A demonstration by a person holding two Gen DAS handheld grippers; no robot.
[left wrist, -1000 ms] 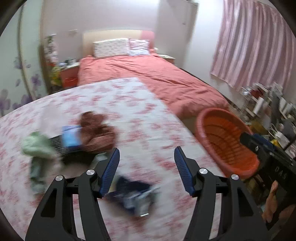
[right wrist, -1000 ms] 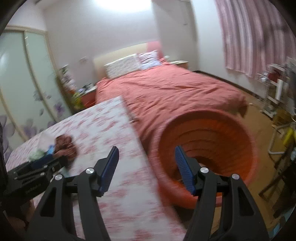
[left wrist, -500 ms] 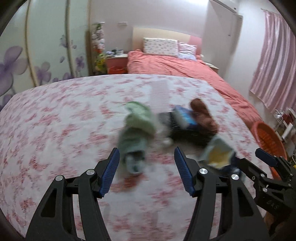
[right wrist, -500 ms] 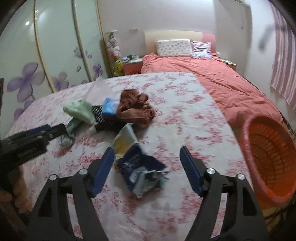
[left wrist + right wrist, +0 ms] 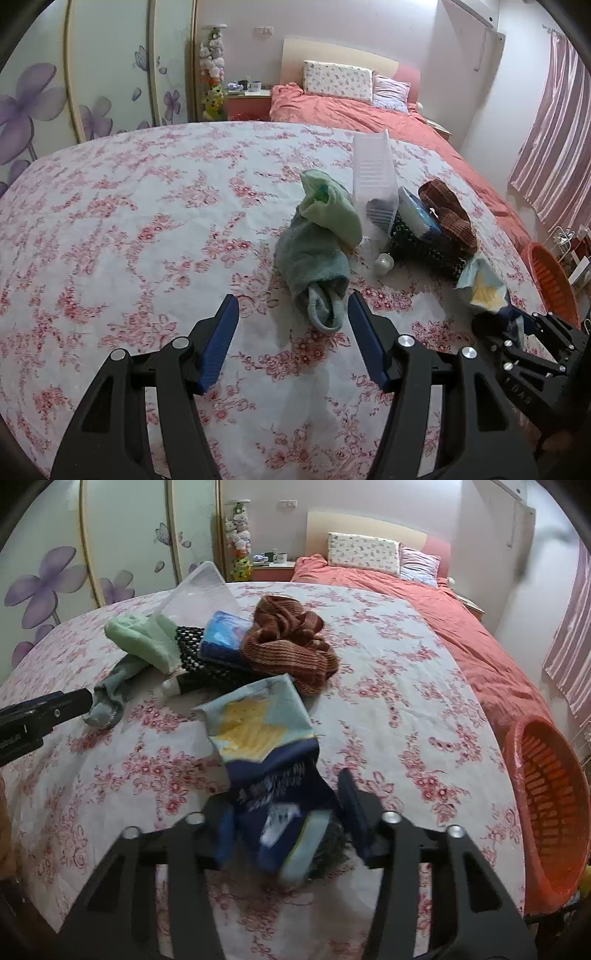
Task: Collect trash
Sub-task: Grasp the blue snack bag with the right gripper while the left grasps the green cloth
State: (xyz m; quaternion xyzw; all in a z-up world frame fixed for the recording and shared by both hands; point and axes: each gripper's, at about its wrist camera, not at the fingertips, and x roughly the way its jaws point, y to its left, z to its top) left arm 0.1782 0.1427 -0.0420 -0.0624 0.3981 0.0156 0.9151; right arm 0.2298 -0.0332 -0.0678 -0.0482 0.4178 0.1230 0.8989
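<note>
Right tongs (image 5: pixel 284 808): the jaws were closing around a blue snack wrapper (image 5: pixel 266 738) lying on the flowered cloth (image 5: pixel 406 701); whether the pads already pressed on it could not be told through the blur.
Left tongs (image 5: pixel 291 325): released and empty, the jaws standing apart just short of a green towel (image 5: pixel 314 251).
Trash: the wrapper sat between the right jaws, near the front edge of the cloth, beside the heap of towel, clear plastic tray (image 5: pixel 373 173) and brown knit cloth (image 5: pixel 291 638).
Basket: the orange basket (image 5: pixel 546 812) stood off the right edge of the cloth, apart from the wrapper.
Meaning: the pick-up looked under way; carrying to the basket was not yet done.
Against a second earlier: the right tongs had faced the basket with nothing between the jaws; the left had looked over the wrapper and now faced the towel.
</note>
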